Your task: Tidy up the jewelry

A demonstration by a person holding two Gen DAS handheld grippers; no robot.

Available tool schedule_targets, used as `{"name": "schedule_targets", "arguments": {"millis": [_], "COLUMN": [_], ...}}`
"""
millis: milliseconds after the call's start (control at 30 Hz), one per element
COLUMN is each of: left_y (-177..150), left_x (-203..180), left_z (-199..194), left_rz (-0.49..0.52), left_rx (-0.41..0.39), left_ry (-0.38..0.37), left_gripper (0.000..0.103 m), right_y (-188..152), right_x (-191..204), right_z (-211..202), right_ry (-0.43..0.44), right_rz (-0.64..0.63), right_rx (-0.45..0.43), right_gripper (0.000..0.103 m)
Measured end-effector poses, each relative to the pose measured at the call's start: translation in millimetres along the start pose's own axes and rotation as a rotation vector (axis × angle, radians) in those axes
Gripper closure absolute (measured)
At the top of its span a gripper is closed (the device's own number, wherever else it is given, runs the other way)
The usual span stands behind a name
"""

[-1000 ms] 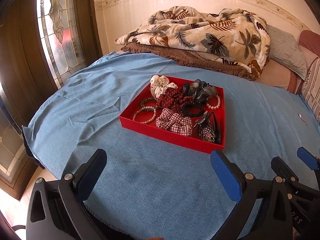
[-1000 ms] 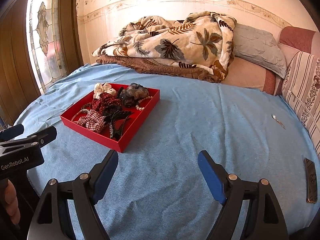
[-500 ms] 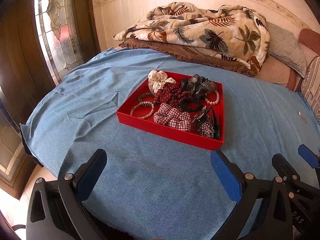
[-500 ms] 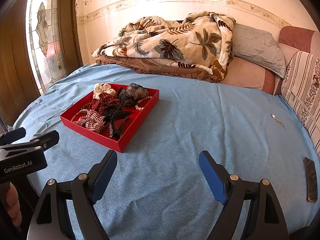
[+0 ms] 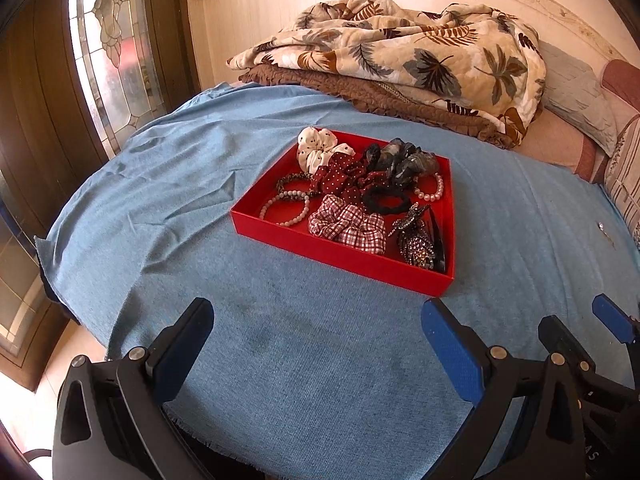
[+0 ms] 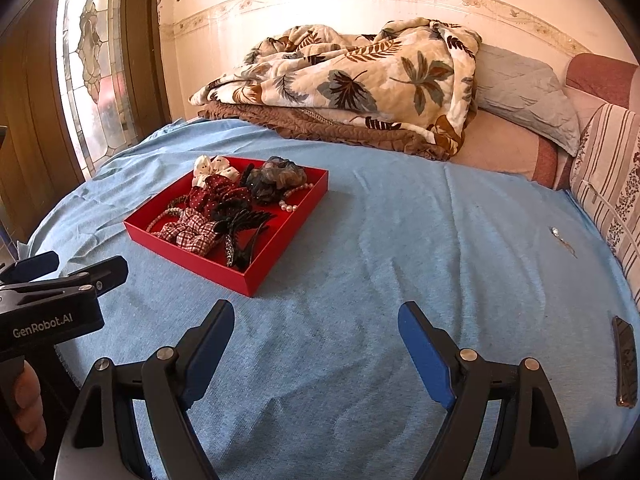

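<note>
A red tray [image 5: 344,258] [image 6: 224,270] sits on the blue bedspread, heaped with scrunchies, bead bracelets and dark hair clips. Among them are a checked scrunchie [image 5: 348,228], a white dotted scrunchie [image 5: 318,148], a pearl bracelet [image 5: 284,210] and a jewelled clip [image 5: 416,244]. My left gripper [image 5: 320,324] hovers open over the cloth, short of the tray's near wall, nothing between its fingers. My right gripper [image 6: 316,328] is open too, empty, to the right of the tray's near corner. The left gripper [image 6: 56,280] also shows at the right wrist view's left edge.
A folded leaf-print blanket [image 6: 352,76] and pillows [image 6: 520,92] lie at the bed's far end. A small metal piece [image 6: 560,238] and a dark phone-like slab [image 6: 626,360] rest on the cloth at the right. A stained-glass door [image 5: 116,40] stands left of the bed.
In the left wrist view the tray has slid slightly down and left as the left gripper tilted a little. The right wrist view is unchanged. Both grippers stay open.
</note>
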State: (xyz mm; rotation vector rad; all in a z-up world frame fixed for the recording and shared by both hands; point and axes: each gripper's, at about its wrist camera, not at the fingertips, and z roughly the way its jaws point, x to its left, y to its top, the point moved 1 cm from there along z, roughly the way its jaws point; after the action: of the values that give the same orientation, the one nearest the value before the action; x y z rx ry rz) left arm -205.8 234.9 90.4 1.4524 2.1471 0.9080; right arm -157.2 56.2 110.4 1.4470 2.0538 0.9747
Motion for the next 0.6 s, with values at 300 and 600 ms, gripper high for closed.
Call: {"name": "schedule_targets", "arguments": {"millis": [300, 600], "left_y": [0.4, 4.4], "left_x": [4.0, -0.9], "left_z": [5.0, 8.6], "left_rz": [-0.005, 0.014], "left_rx": [0.011, 0.008], "left_ry": [-0.003, -0.009], "left_gripper": [0.000, 0.000], "right_y": [-0.1, 1.5], "right_x": [7.6, 5.6], "right_z": [-1.9, -3.7], "right_ry": [0.015, 0.009], "right_rz": [-0.020, -0.009], "right_rx": [-0.026, -0.029], "right_gripper": [0.015, 0.015]}}
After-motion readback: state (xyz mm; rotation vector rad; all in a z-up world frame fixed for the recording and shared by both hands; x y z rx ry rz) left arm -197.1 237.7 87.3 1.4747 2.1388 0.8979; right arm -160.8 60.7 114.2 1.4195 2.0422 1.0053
